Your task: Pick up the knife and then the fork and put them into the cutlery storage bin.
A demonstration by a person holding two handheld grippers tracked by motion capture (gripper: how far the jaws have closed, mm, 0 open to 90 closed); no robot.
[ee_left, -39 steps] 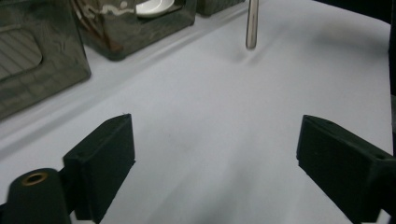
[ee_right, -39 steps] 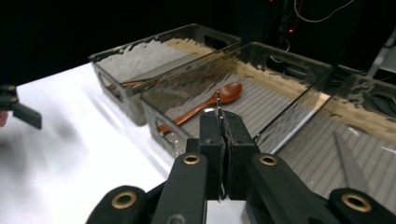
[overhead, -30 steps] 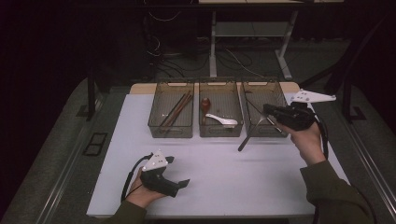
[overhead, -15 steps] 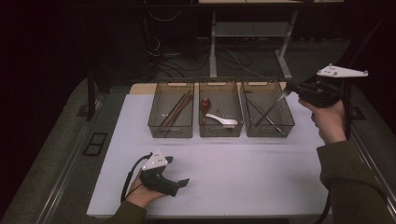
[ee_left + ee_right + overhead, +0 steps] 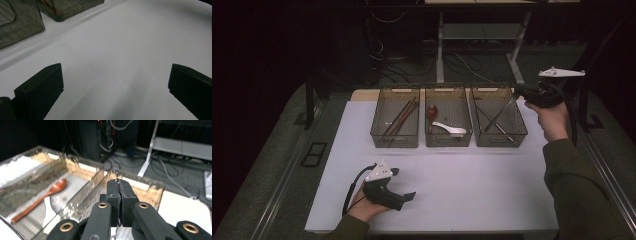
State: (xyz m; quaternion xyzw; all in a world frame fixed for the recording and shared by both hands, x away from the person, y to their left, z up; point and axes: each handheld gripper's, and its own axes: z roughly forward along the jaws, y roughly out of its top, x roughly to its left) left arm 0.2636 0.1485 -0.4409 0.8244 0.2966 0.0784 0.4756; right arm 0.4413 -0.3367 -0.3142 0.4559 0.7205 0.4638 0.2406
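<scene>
Your right gripper [image 5: 119,185] is clamped on a thin metal utensil [image 5: 498,114] (its end slanting into the right bin [image 5: 517,137] of 3). Your left gripper [image 5: 115,82] rests on the white table [image 5: 472,185], jaws wide apart.

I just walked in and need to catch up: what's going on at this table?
A person is sorting utensils into three clear bins on a white table. The right gripper is shut on a thin metal utensil, held over the right bin, which already holds metal pieces. The middle bin holds a wooden spoon and a white spoon; the left bin holds chopsticks. The left gripper rests open on the table near the front edge.
</scene>
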